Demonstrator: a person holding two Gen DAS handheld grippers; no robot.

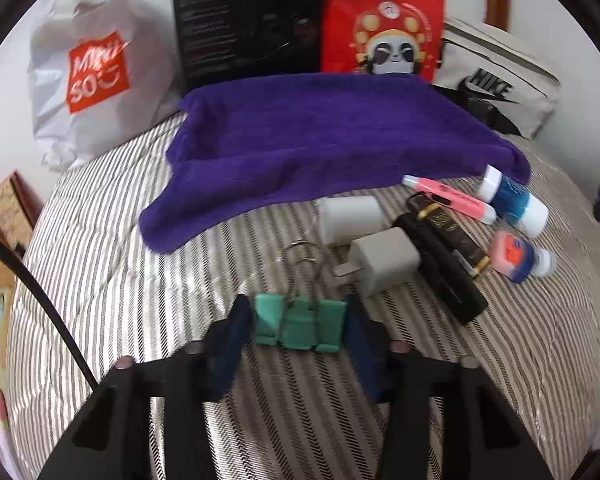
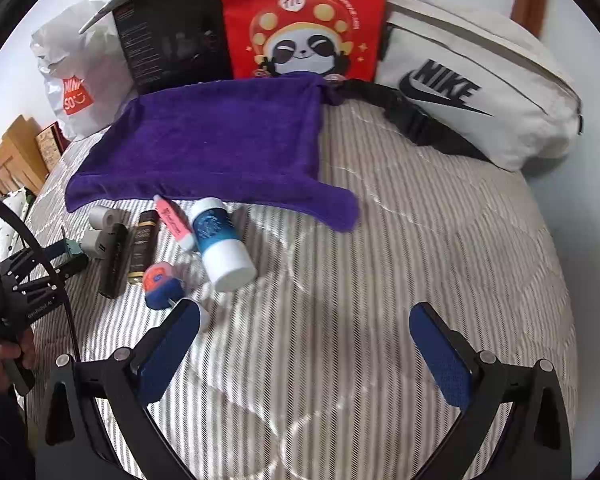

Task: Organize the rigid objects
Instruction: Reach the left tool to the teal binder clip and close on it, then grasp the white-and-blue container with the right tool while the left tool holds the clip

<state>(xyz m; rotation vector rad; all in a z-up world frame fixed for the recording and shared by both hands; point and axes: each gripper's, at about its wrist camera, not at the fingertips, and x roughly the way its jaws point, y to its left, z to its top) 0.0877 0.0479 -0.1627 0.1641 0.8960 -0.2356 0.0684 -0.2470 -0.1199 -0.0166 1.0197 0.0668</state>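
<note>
A bed covered with a grey-and-white striped quilt (image 1: 100,280) fills both views, with a white wall behind it. Along the far edge stand a white MINISO bag (image 1: 88,80), a black box (image 1: 248,20), a red panda bag (image 2: 300,20) and a cream NIKE pouch (image 2: 480,92). In front of them a purple towel (image 1: 320,140) lies spread flat on the quilt.

Just beside the towel's near edge is a cluster of small rigid items: a blue-and-white bottle (image 2: 220,240) on its side, a long black case (image 1: 440,272), a dark box with gold trim (image 1: 452,236) touching it, a pink highlighter (image 1: 448,198) leaning against the bottle, two white chargers (image 1: 384,260) (image 1: 352,216) and a small orange-and-blue item (image 1: 514,254).

The left gripper (image 1: 300,328) sits low over the quilt with its blue pads on either side of a green binder clip (image 1: 300,326). The clip lies squarely between the jaws, which stand at a narrow width and look to touch both of its ends; its wire handles and a key ring (image 1: 304,252) point away toward the chargers.

The right gripper (image 2: 304,344) hovers over bare quilt, jaws spread wide with nothing between them; its left finger (image 2: 172,344) is just beside the orange-and-blue item, well apart from the clip
</note>
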